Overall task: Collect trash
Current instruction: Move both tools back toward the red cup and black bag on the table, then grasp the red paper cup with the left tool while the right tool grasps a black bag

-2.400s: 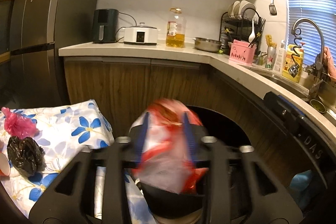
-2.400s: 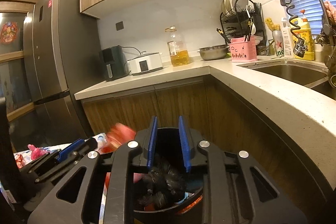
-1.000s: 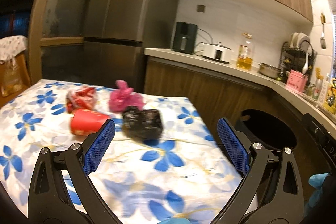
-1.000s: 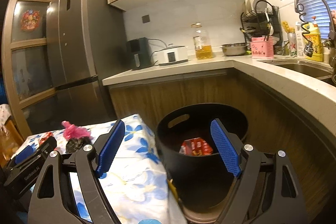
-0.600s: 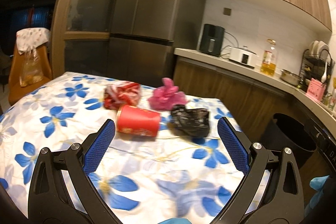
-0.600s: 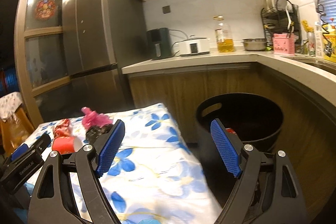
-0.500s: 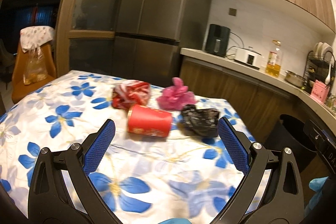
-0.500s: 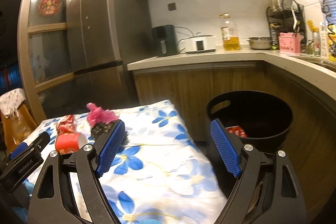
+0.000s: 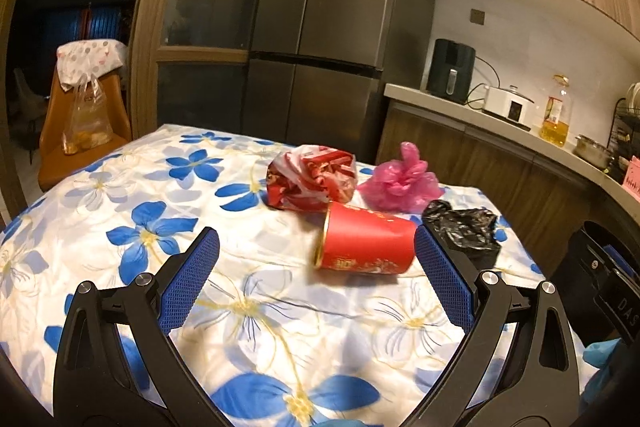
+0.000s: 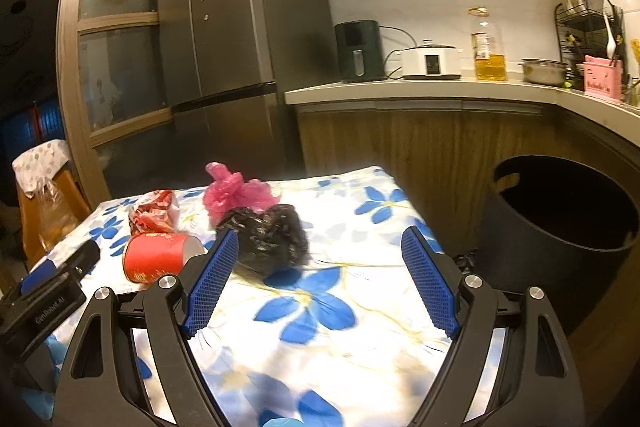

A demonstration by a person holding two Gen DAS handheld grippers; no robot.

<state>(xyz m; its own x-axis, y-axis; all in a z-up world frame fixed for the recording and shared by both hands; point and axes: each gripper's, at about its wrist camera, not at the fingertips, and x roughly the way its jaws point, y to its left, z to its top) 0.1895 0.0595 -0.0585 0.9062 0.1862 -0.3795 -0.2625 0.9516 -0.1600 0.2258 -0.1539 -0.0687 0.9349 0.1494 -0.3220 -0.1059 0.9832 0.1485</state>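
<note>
Both claws hang over a worktop (image 9: 132, 187) spread with a white cloth printed in blue flowers. The left claw (image 9: 316, 279) gapes wide with nothing between its blue pads, and the right claw (image 10: 320, 281) is spread just as wide and equally empty. Four pieces of trash lie clustered toward the far side of the cloth: a red paper cup (image 9: 366, 245) tipped on its side, a crumpled red-and-white wrapper (image 9: 312, 179) just behind it and touching or nearly so, a knotted pink plastic bag (image 9: 400, 181) to the right of the wrapper, and a wadded black plastic bag (image 9: 464, 227) nearest the right edge. In the right wrist view the black bag (image 10: 266, 241) sits just beyond the claw's left pad, with the cup (image 10: 158, 257) further left (its open mouth faces right there). A black trash bin (image 10: 560, 223) stands on the floor beside the worktop, below the kitchen counter; its inside is too dark to read.
</note>
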